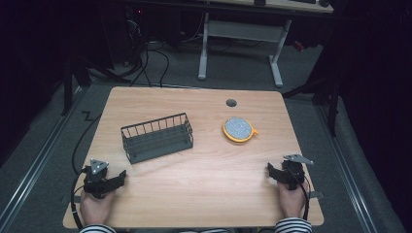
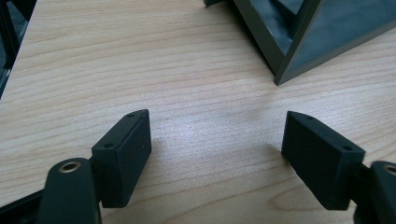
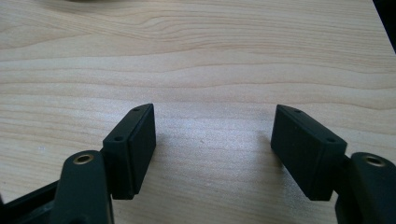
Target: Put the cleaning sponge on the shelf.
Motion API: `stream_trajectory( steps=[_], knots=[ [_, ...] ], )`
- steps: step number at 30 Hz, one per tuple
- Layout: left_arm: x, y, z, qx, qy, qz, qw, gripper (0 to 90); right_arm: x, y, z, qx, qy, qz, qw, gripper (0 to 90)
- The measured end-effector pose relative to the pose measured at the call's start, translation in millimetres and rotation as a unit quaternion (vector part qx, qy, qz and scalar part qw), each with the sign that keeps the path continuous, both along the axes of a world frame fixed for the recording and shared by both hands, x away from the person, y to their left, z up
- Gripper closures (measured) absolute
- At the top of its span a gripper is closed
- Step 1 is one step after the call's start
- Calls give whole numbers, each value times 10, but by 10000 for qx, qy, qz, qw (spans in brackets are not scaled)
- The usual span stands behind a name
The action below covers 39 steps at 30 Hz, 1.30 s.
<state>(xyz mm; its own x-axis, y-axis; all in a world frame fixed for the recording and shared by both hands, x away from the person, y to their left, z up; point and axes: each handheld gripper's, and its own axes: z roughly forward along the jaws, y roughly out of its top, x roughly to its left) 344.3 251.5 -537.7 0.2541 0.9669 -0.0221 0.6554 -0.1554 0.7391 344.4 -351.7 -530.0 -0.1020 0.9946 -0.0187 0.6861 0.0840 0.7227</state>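
The left gripper rests at the table's near left corner, jaws spread on nothing but bare wood. Just beyond it stands the wire basket, empty as far as I can see. Right of the basket, well apart from it, lies the orange-rimmed sponge, untouched. The right gripper rests near the right edge, jaws spread and empty too. Judging by this, nothing is done yet: the sponge probably has to be picked up and placed in the basket.

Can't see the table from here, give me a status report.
Left gripper and right gripper open, empty. Wire basket and orange-rimmed disc untouched. Nothing between.
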Motion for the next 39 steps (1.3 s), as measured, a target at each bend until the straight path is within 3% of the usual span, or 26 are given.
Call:
stream_trajectory(
  steps=[10, 22, 33, 39],
  knots=[
    [5, -7, 0, 25, 7, -6, 10000, 241, 2, 2, -2, 8, -14, 7, 10000, 308],
    [10, -13, 0, 13, 0, 38, 10000, 244, -10, 10, 1, 12, -64, 171, 9998, 392],
    [26, -12, 3, 22, -15, 66, 10000, 269, -7, 17, 20, 27, 39, 138, 9999, 396],
    [35, -33, 31, -97, 37, -42, 9999, 288, -4, 46, 54, 87, 69, 296, 9995, 509]
  ],
)
